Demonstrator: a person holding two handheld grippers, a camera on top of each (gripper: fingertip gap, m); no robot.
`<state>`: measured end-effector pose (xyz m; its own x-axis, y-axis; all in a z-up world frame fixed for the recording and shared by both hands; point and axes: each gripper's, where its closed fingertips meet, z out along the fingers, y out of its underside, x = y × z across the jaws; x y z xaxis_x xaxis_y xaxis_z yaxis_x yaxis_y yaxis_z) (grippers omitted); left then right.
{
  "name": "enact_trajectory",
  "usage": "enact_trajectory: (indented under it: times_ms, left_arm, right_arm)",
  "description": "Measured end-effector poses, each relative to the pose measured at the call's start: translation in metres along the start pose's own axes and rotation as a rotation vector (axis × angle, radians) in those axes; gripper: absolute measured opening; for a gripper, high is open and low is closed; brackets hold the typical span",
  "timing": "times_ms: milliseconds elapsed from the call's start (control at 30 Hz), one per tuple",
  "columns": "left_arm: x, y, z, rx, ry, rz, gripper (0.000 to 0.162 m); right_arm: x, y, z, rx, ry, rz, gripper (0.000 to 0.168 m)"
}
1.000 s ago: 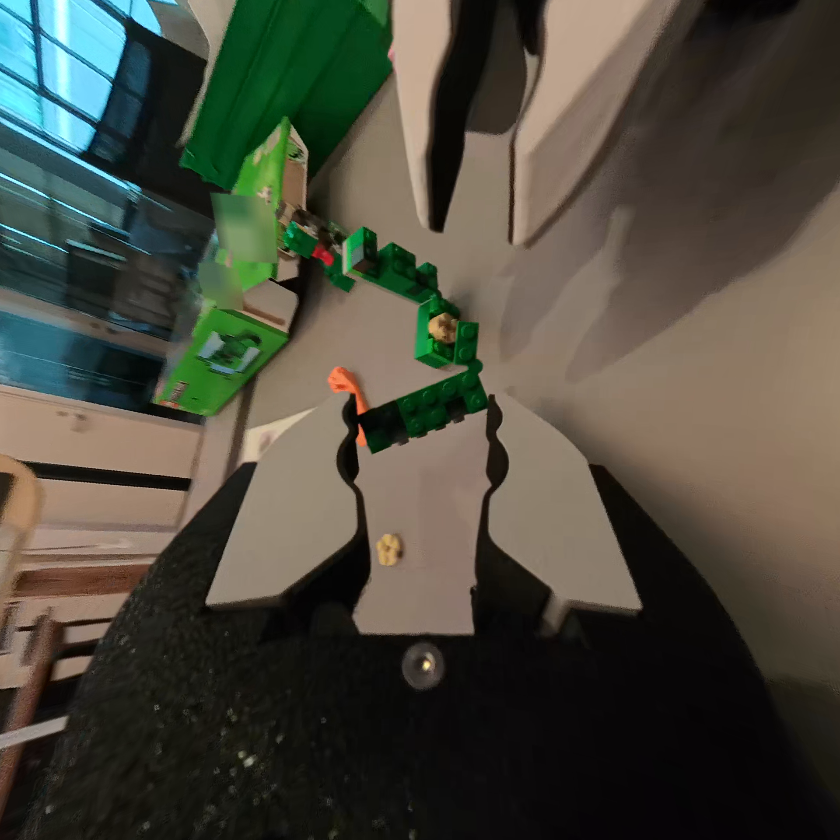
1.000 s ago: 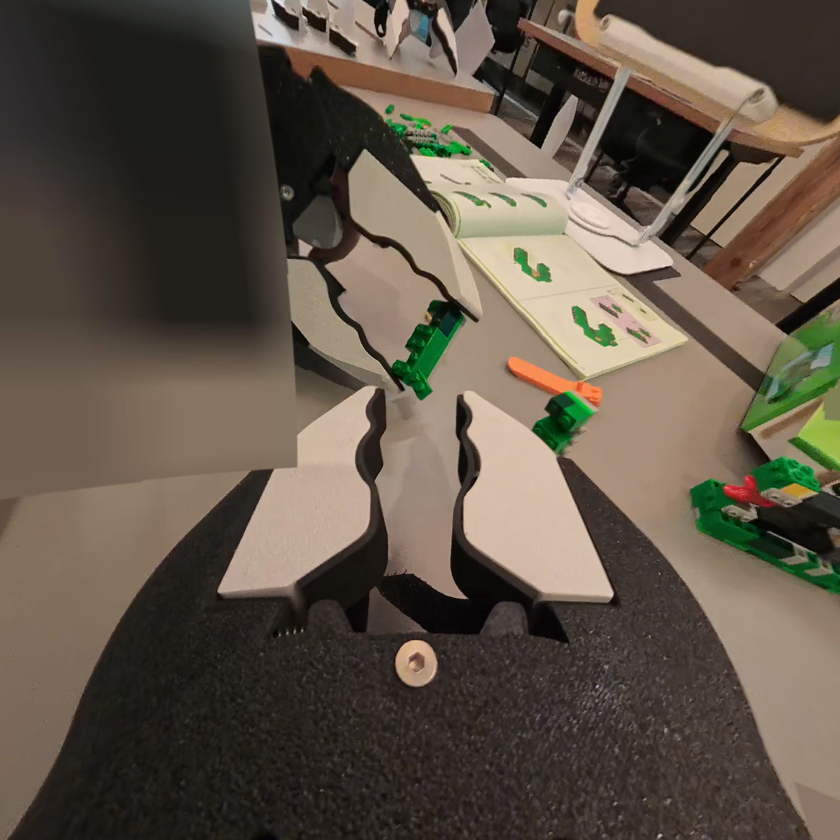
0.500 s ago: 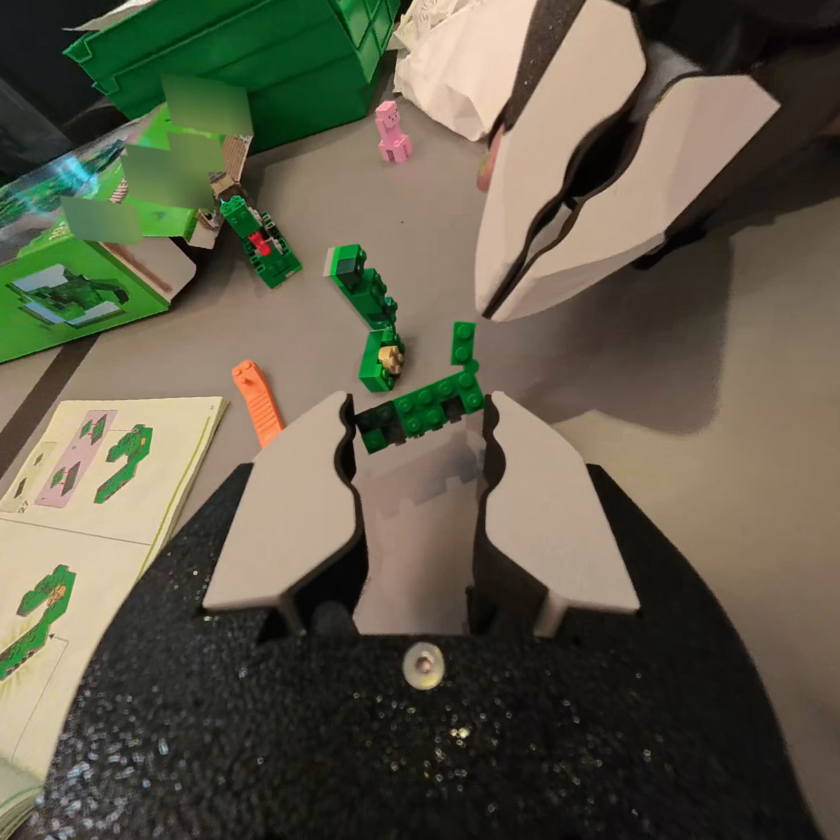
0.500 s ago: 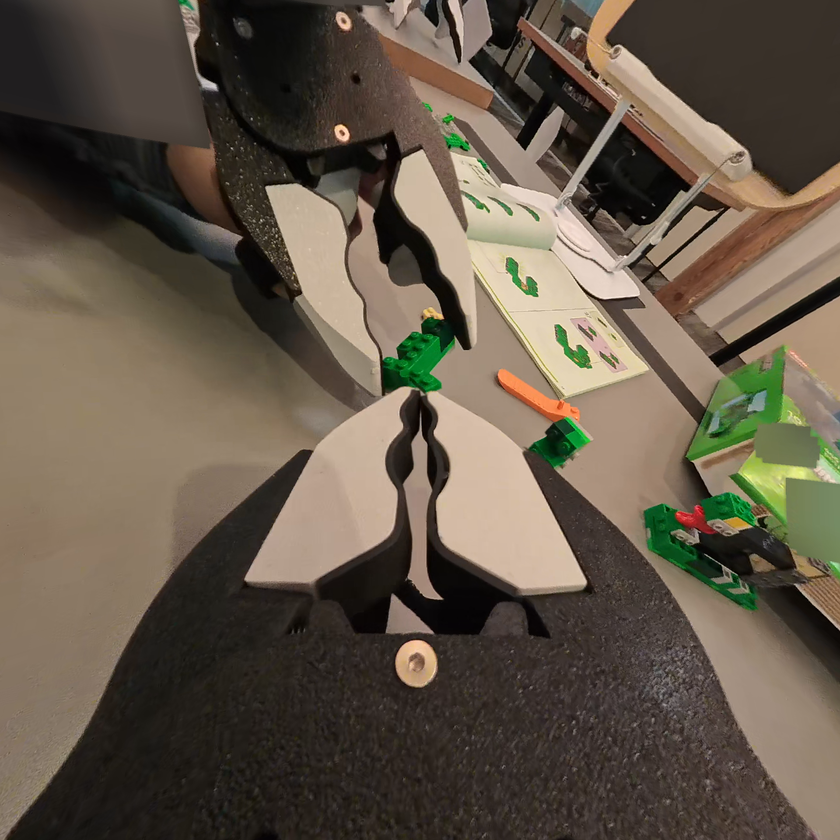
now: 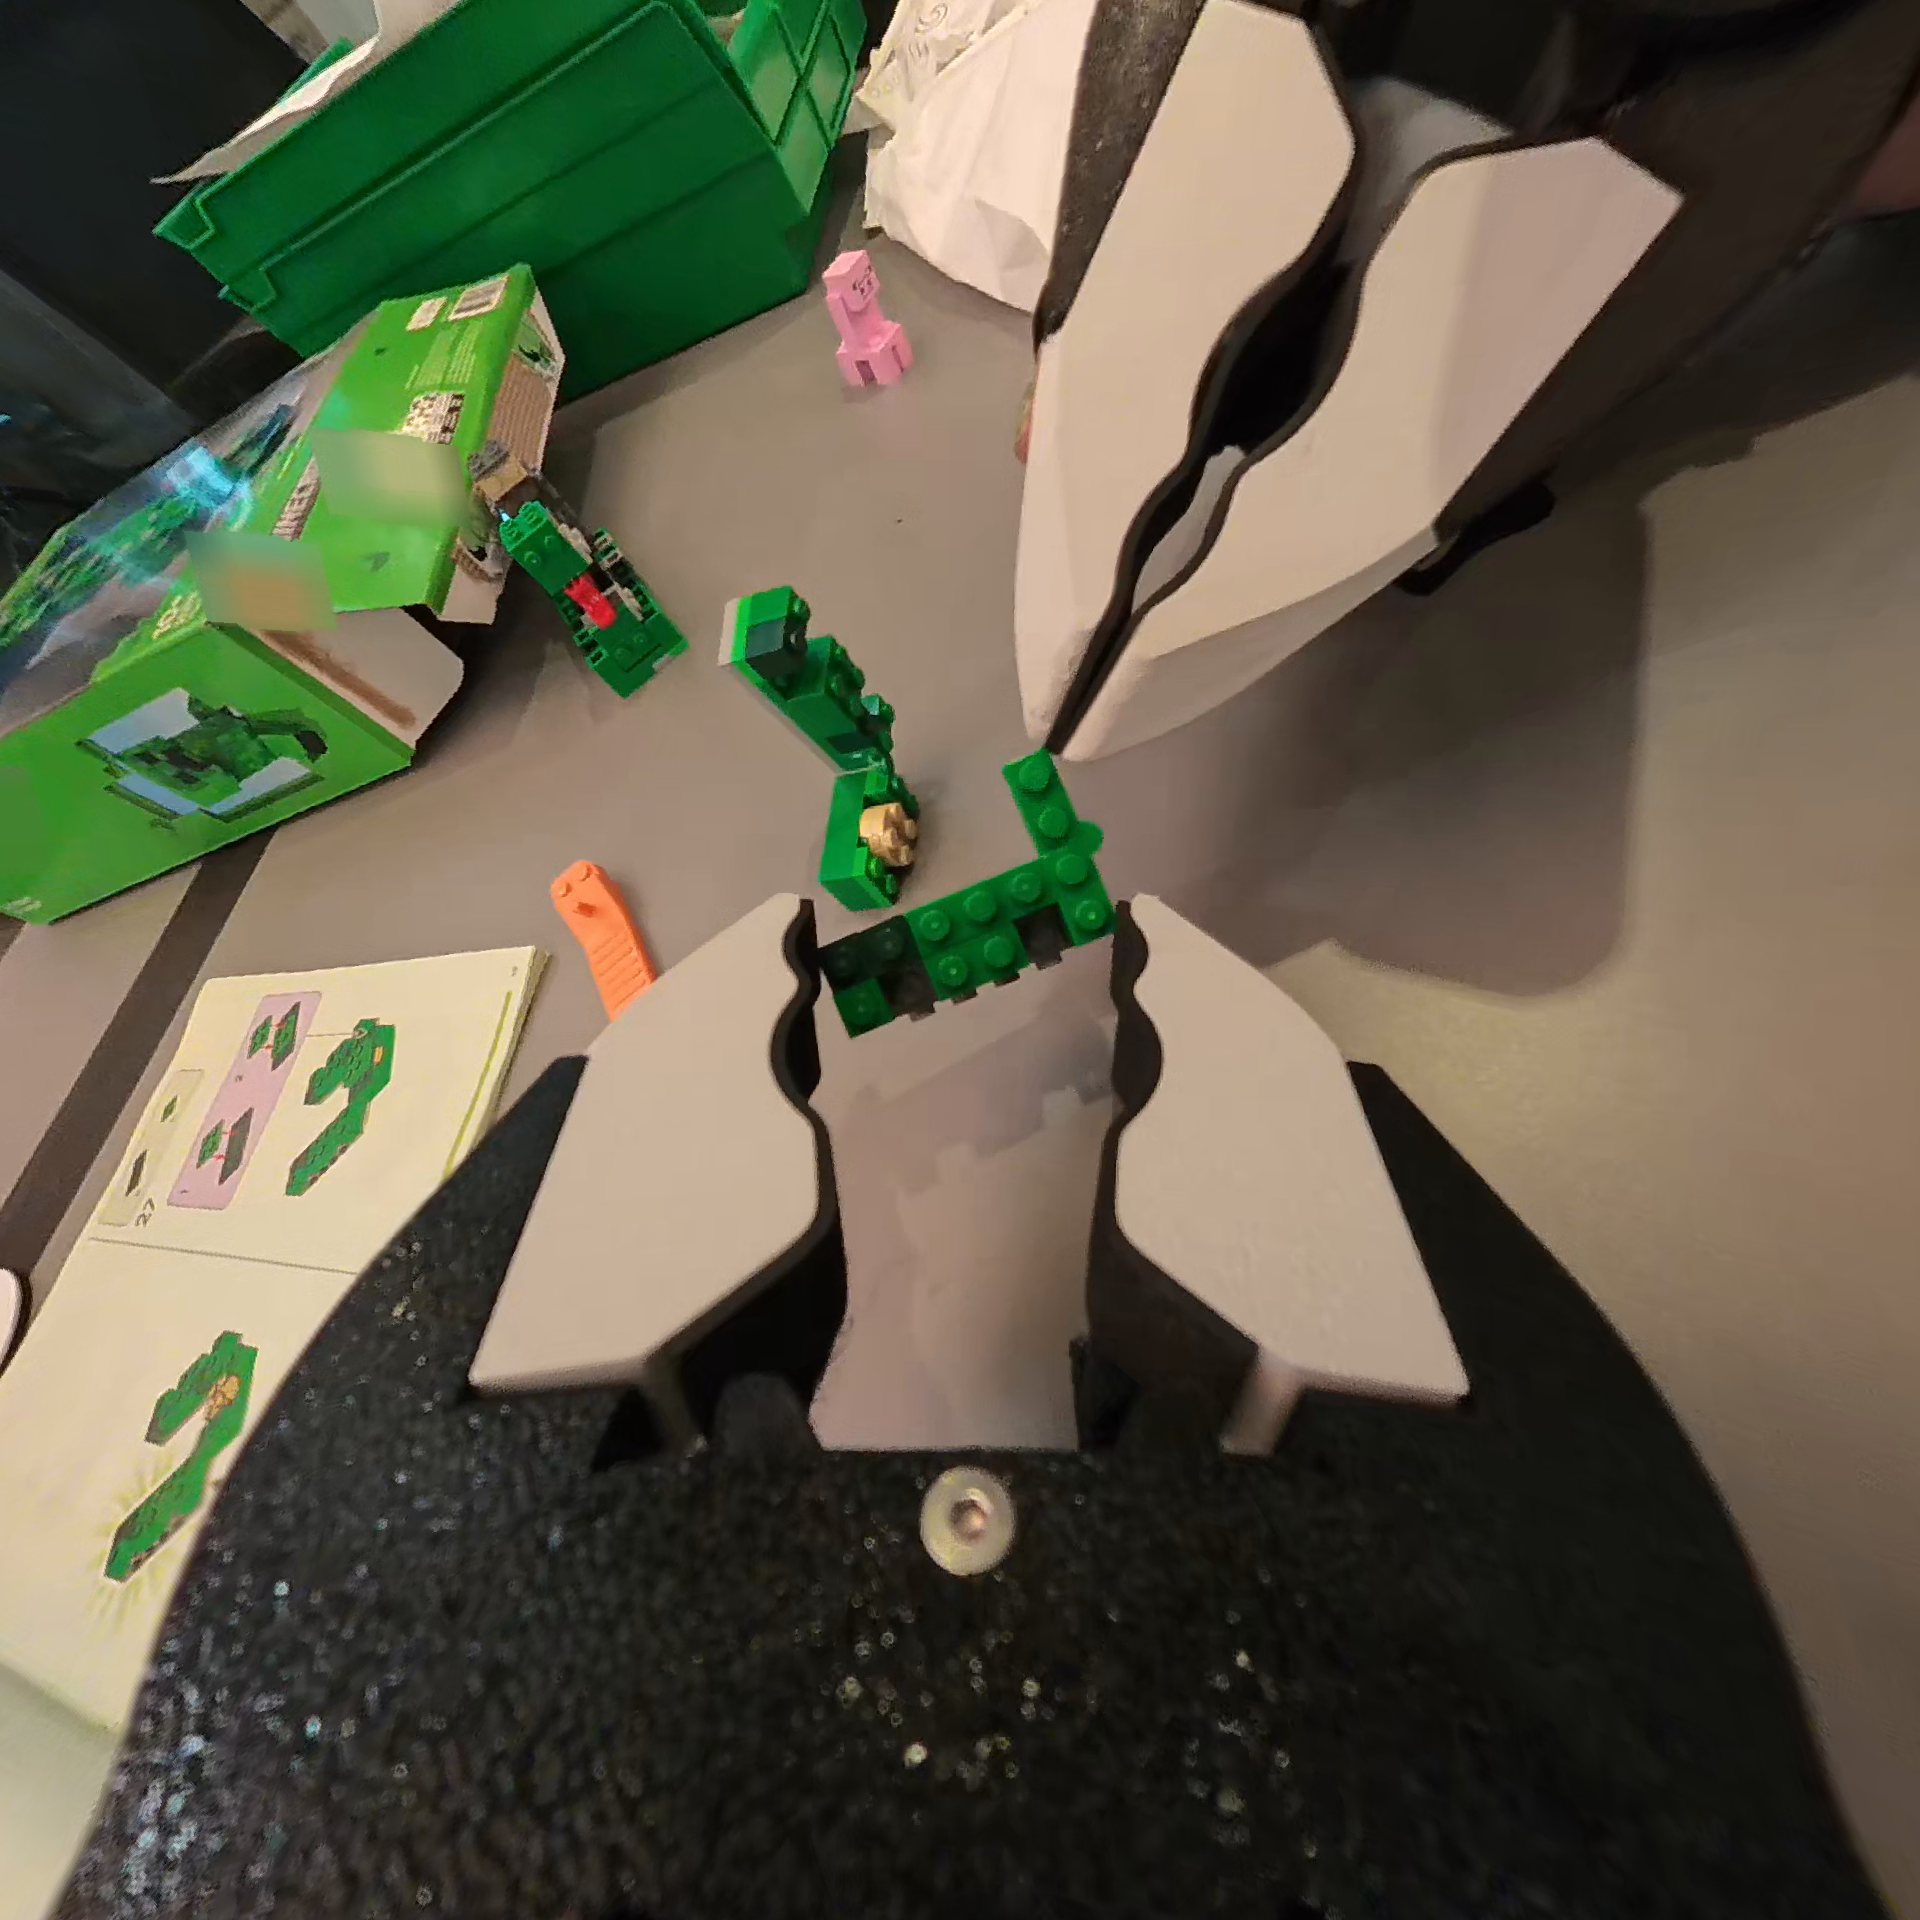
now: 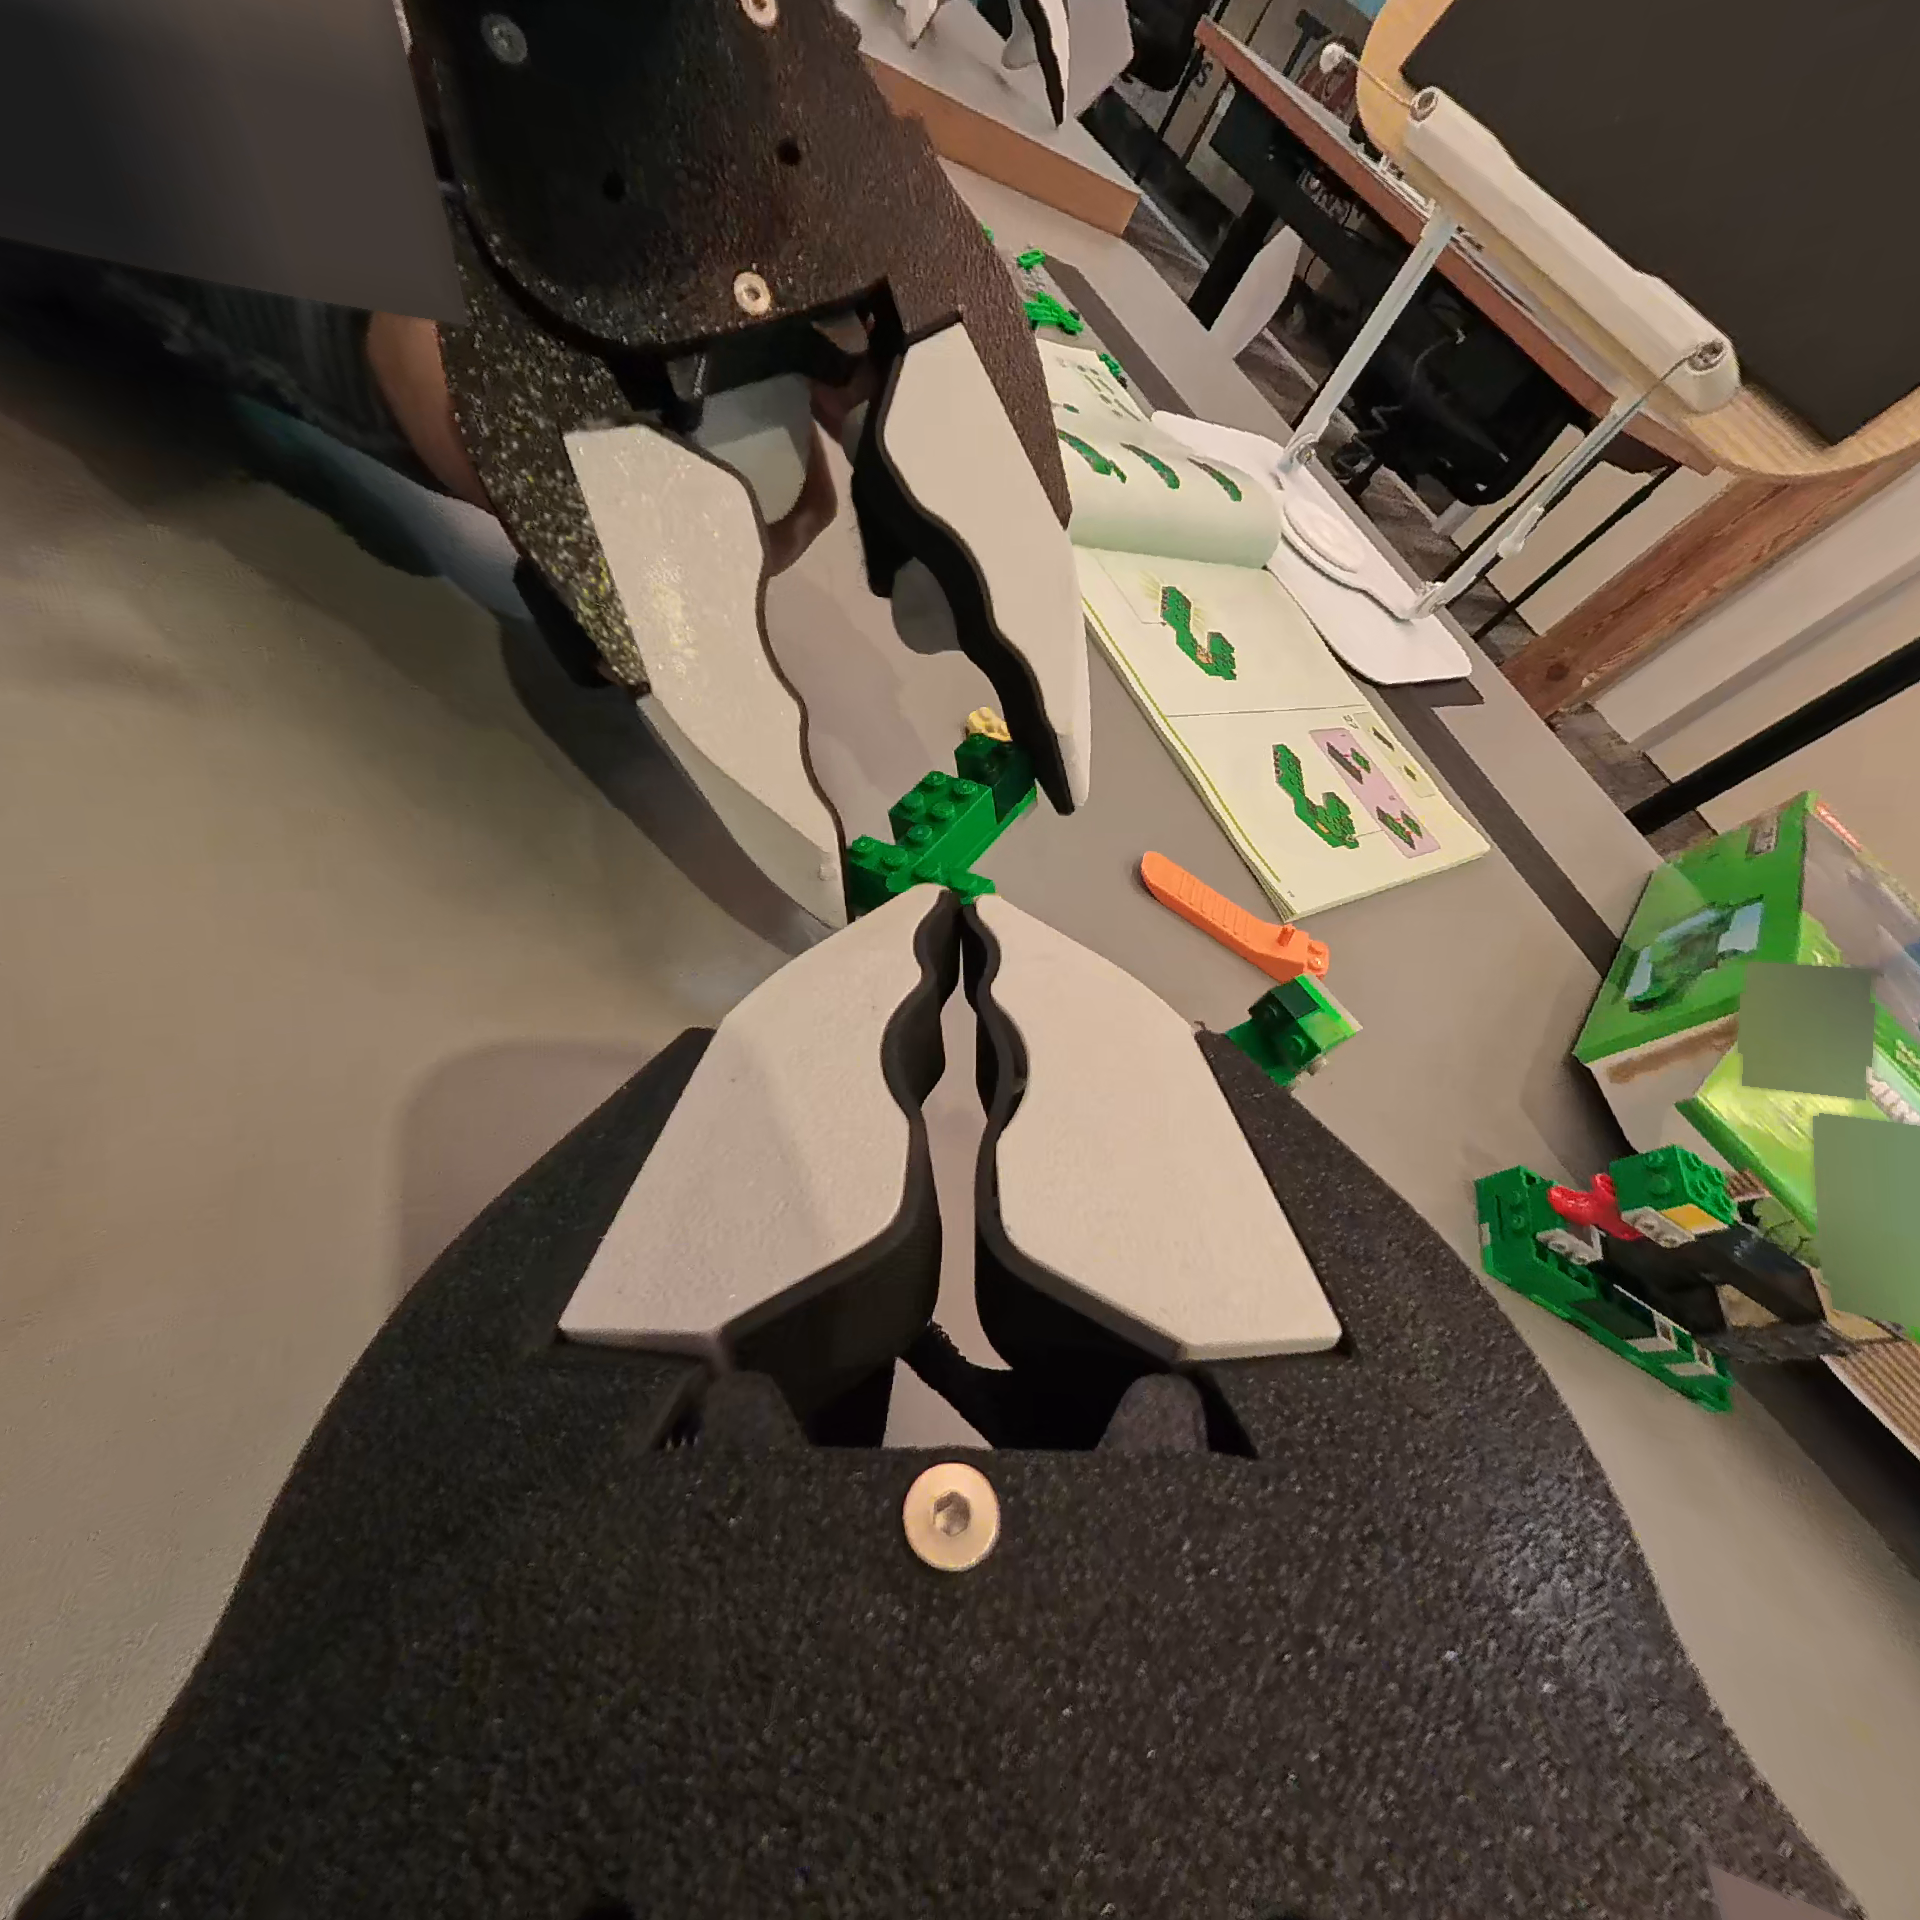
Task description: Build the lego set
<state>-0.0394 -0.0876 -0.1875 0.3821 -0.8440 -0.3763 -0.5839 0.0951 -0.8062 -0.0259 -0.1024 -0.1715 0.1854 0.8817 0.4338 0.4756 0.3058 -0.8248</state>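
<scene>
My left gripper point(image 5: 961, 935) is shut on a green L-shaped lego assembly point(image 5: 997, 925), gripped across its long bar above the grey table. A thin green plate point(image 5: 1044, 805) sticks out from its far end. My right gripper point(image 5: 1049, 740) comes in from the upper right with its jaws together, pinching the tip of that plate. In the right wrist view my right gripper point(image 6: 961, 904) is closed on the plate's end. The left gripper point(image 6: 945, 831) hangs above it, holding the assembly point(image 6: 940, 826).
On the table lie a second green lego piece with a tan flower point(image 5: 873, 831), an orange brick separator point(image 5: 608, 951), an open instruction booklet point(image 5: 312, 1122), a green build with a red part point(image 5: 592, 603), a pink figure point(image 5: 864, 322), a green box point(image 5: 208, 727) and a green bin point(image 5: 520, 187). Only a small space, under 4 cm, lies between the two pairs of fingers.
My right gripper went from open to shut and moved onto the end of the assembly. My left gripper turned level over the table, still holding the assembly.
</scene>
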Motion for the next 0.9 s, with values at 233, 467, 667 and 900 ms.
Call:
enact_trajectory:
  times_ms: [233, 467, 667, 900]
  left_arm:
    - [-0.001, 0.001, 0.0, -0.004, -0.006, 0.001, 0.054]
    - [-0.002, 0.004, 0.001, -0.014, -0.014, -0.003, 0.054]
    - [-0.021, 0.013, -0.003, -0.016, -0.084, -0.047, 0.054]
    - [-0.031, 0.023, -0.006, -0.044, -0.117, -0.025, 0.054]
  right_arm:
    - [0.0, 0.001, 0.001, -0.009, -0.004, -0.005, 0.0]
    - [0.005, 0.002, -0.001, 0.01, 0.014, 0.008, 0.0]
    - [0.055, 0.026, -0.018, 0.028, 0.075, 0.143, 0.037]
    - [0.065, 0.037, 0.002, -0.104, -0.208, 0.112, 0.048]
